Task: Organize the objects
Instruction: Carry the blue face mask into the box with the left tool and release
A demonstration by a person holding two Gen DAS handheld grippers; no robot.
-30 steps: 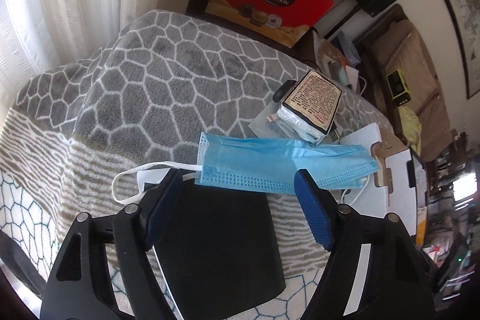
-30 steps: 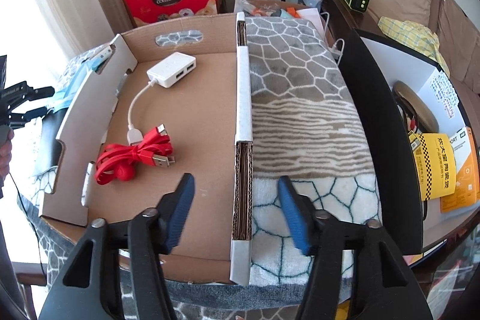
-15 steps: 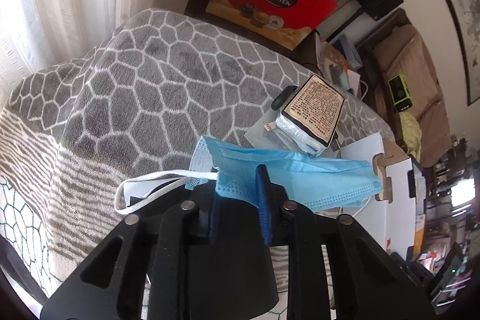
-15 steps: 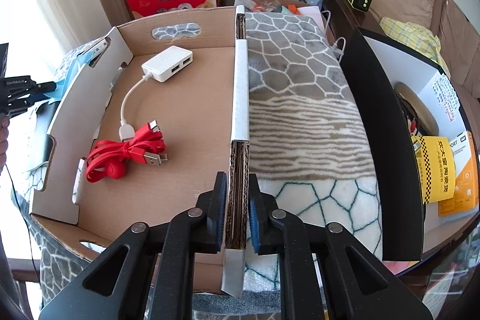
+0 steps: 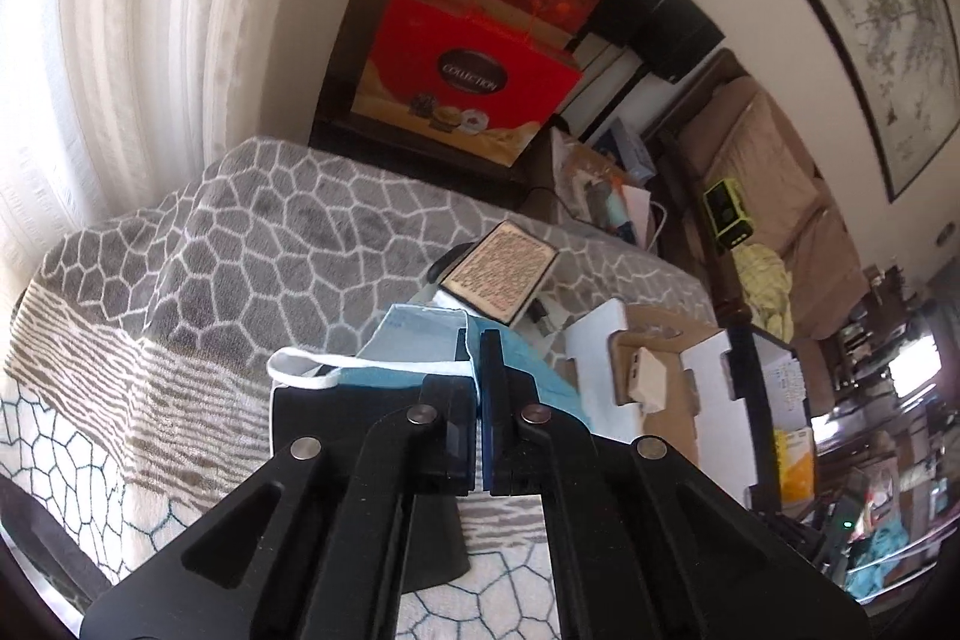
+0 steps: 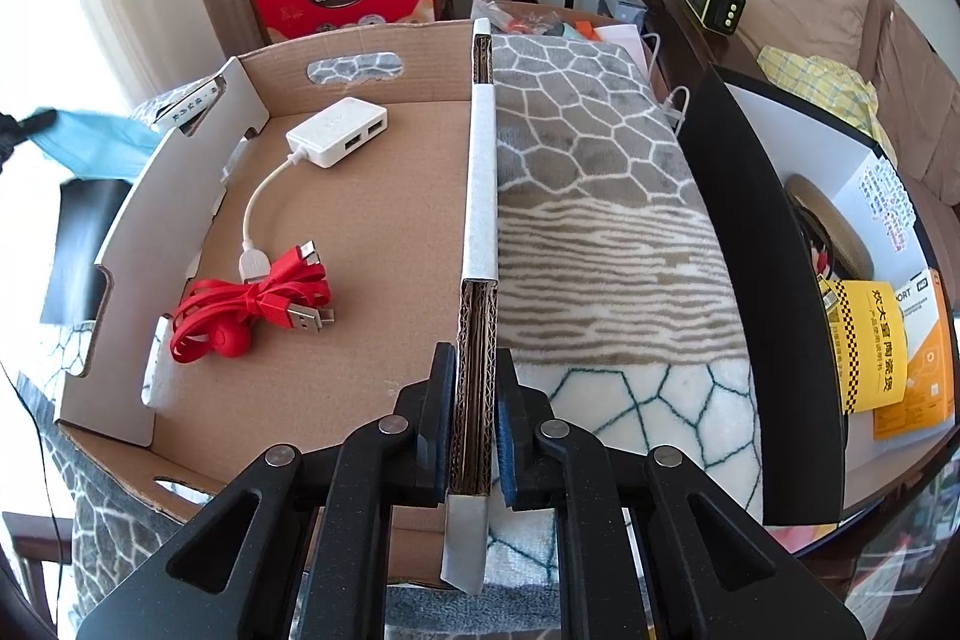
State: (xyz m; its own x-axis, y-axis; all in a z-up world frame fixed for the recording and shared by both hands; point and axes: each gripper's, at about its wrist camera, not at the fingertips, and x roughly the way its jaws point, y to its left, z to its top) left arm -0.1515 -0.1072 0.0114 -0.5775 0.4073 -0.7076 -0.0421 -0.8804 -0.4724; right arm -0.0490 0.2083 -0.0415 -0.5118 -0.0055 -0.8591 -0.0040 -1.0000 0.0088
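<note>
L gripper (image 5: 477, 340): we've shut fingers on blue mask (image 5: 420, 340); 1 s ago spread.
Mask: lifted, prob. clear of black pad (image 5: 360, 436).
R gripper (image 6: 474, 376): now pinching cardboard box (image 6: 384, 232) wall, steadying it.
Box: holds red cable (image 6: 252, 304), white hub (image 6: 336, 130); mask goes in next.

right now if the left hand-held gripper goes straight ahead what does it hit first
Probably the small box with printed text, just beyond the blue face mask that the left hand-held gripper is pinching; depth is unclear.

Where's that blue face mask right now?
The mask is pinched in the left gripper, lifted over the blanket; the right view shows it just left of the cardboard box.
</note>
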